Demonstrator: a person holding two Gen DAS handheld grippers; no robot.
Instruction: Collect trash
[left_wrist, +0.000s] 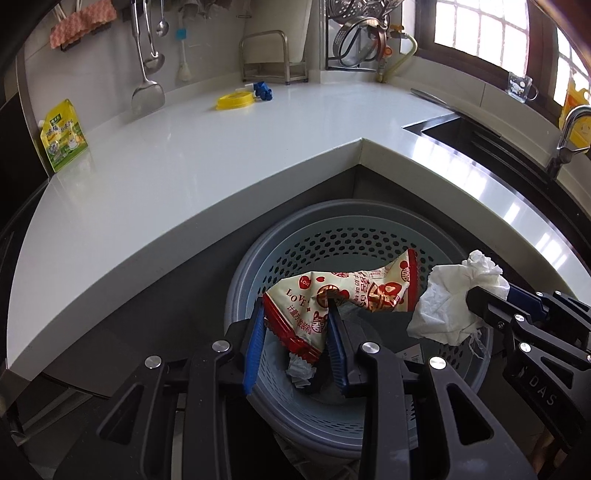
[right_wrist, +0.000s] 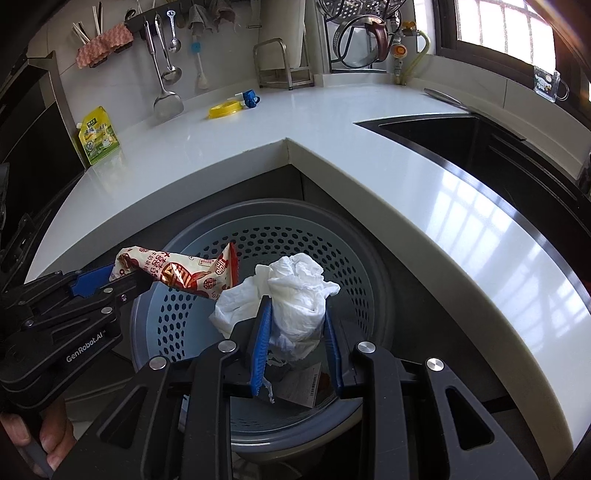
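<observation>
A grey perforated trash bin (left_wrist: 332, 218) stands on the floor in the inner corner of the white counter; it also shows in the right wrist view (right_wrist: 280, 210). My left gripper (left_wrist: 295, 314) is shut on a red and cream snack wrapper (left_wrist: 354, 291) and holds it over the bin; the wrapper also shows in the right wrist view (right_wrist: 184, 273). My right gripper (right_wrist: 295, 314) is shut on a crumpled white tissue (right_wrist: 291, 291) over the bin; the tissue also shows in the left wrist view (left_wrist: 454, 299). Paper scraps lie in the bin's bottom (right_wrist: 299, 384).
The L-shaped white counter (left_wrist: 184, 177) carries a green and yellow pouch (left_wrist: 62, 136), a yellow ring (left_wrist: 234, 100) and a blue toy (left_wrist: 263, 90). A dark sink (right_wrist: 480, 144) with a faucet (left_wrist: 570, 133) is at the right. Utensils hang on the back wall.
</observation>
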